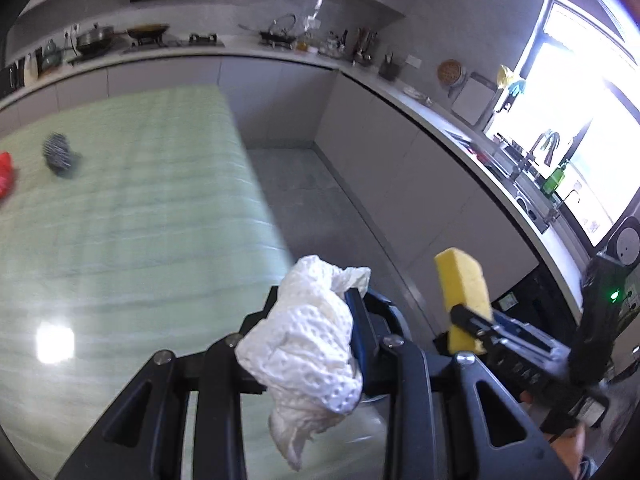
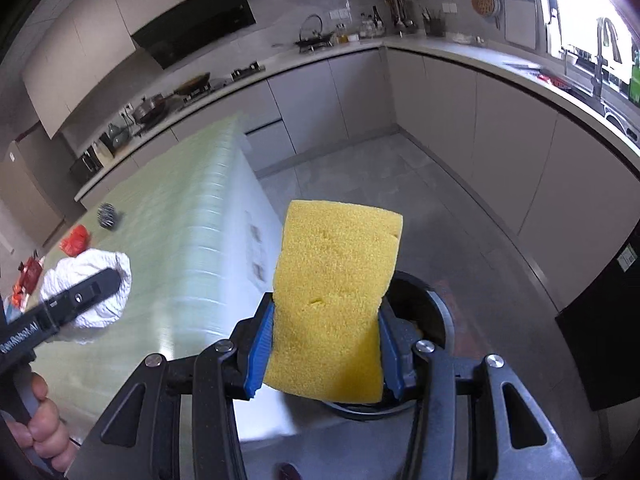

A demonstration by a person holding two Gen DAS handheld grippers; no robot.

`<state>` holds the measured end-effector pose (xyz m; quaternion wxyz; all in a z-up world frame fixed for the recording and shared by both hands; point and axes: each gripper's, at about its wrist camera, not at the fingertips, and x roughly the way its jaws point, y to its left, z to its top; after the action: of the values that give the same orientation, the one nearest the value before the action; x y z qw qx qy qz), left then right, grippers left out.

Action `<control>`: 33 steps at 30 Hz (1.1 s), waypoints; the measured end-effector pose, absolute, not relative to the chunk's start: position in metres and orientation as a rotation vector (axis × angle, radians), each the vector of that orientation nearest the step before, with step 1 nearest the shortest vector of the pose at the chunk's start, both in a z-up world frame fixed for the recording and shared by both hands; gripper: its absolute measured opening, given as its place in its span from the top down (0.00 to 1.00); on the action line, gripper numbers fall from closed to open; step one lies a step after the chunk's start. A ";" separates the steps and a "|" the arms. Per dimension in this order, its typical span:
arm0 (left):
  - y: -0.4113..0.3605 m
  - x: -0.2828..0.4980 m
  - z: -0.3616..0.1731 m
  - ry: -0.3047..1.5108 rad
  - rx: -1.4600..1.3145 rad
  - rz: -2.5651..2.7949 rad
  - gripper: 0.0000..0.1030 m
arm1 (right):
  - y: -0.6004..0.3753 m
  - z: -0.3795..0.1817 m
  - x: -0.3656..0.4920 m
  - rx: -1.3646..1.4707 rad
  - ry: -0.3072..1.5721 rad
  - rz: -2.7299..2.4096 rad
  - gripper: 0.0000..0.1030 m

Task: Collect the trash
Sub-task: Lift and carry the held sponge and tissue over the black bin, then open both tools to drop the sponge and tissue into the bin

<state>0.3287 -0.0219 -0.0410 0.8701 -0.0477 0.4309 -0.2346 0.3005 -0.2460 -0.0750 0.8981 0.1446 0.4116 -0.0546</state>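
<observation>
One mirrored label (image 2: 18,342); text unreadable.

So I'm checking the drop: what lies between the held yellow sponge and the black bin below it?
Nothing: in the right wrist view the yellow sponge hangs directly above the black bin.

White lettering runs along the side of the left gripper (image 2: 108,284) in the right wrist view, upside down and too blurred to read. No other text is legible.
</observation>
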 end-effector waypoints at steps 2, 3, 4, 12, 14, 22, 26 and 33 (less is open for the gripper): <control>-0.051 0.323 -0.045 0.908 -0.091 -0.478 0.69 | -0.274 -0.082 0.298 0.300 0.875 -0.094 0.52; -0.066 0.321 -0.049 0.912 -0.094 -0.473 0.69 | -0.288 -0.086 0.297 0.283 0.888 -0.091 0.52; -0.076 0.320 -0.051 0.919 -0.100 -0.467 0.69 | -0.298 -0.090 0.297 0.280 0.900 -0.083 0.52; -0.135 0.325 -0.102 0.980 -0.065 -0.349 0.69 | -0.334 -0.144 0.312 0.257 0.996 0.010 0.52; -0.140 0.329 -0.120 1.001 -0.058 -0.310 0.69 | -0.337 -0.164 0.320 0.258 1.022 0.034 0.52; -0.149 0.347 -0.168 1.062 -0.039 -0.218 0.67 | -0.344 -0.216 0.346 0.250 1.084 0.110 0.51; -0.152 0.359 -0.177 1.074 -0.027 -0.182 0.64 | -0.344 -0.238 0.361 0.234 1.124 0.136 0.46; -0.160 0.373 -0.181 1.085 0.012 -0.111 0.30 | -0.345 -0.244 0.375 0.221 1.147 0.118 0.35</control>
<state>0.3731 -0.1602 -0.1810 0.8550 0.0058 0.5159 -0.0529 0.3749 -0.3451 -0.2437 0.8326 0.1044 0.5411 0.0558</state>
